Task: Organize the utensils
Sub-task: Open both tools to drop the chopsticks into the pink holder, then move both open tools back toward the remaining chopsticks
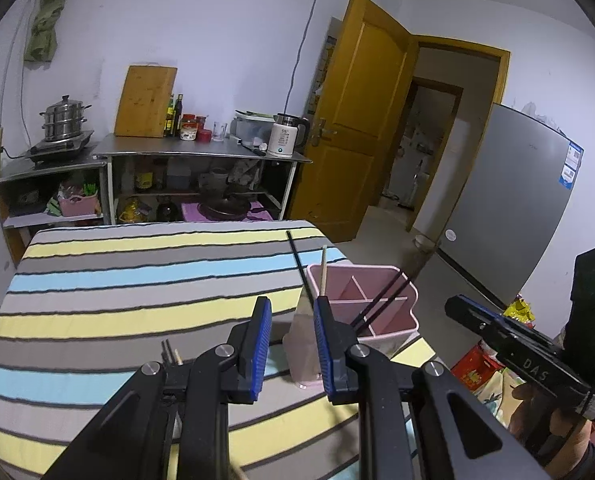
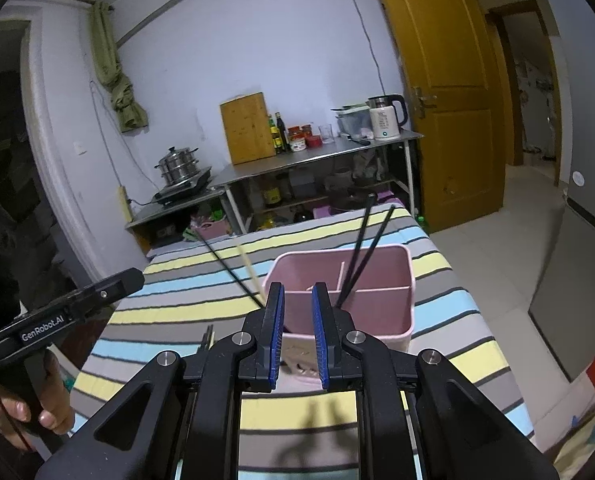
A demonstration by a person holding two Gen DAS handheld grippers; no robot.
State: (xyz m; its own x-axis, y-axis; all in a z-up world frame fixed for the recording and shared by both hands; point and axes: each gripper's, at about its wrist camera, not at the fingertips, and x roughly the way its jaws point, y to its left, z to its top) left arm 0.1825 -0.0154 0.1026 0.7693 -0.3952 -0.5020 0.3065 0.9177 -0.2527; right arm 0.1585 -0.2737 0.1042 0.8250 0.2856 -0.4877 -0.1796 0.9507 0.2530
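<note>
A pink plastic utensil holder (image 2: 377,312), split by thin inner walls into compartments, stands near the right edge of a table covered in a cloth (image 1: 137,280) striped yellow, blue and grey. Two black chopsticks (image 2: 361,248) lean together in one of its compartments, tips down, their tops crossing above the rim. In the left wrist view, another black chopstick (image 1: 297,264) and a pale wooden one (image 1: 322,270) rise at a slant at the holder's left side; which compartment they sit in cannot be told. The left gripper (image 1: 291,344) hovers just short of the holder, its blue-padded jaws parted with nothing between them. The right gripper (image 2: 297,332) faces the holder's near wall, jaws likewise apart and empty. A hand (image 2: 25,412) grasps the left gripper's black handle.
</note>
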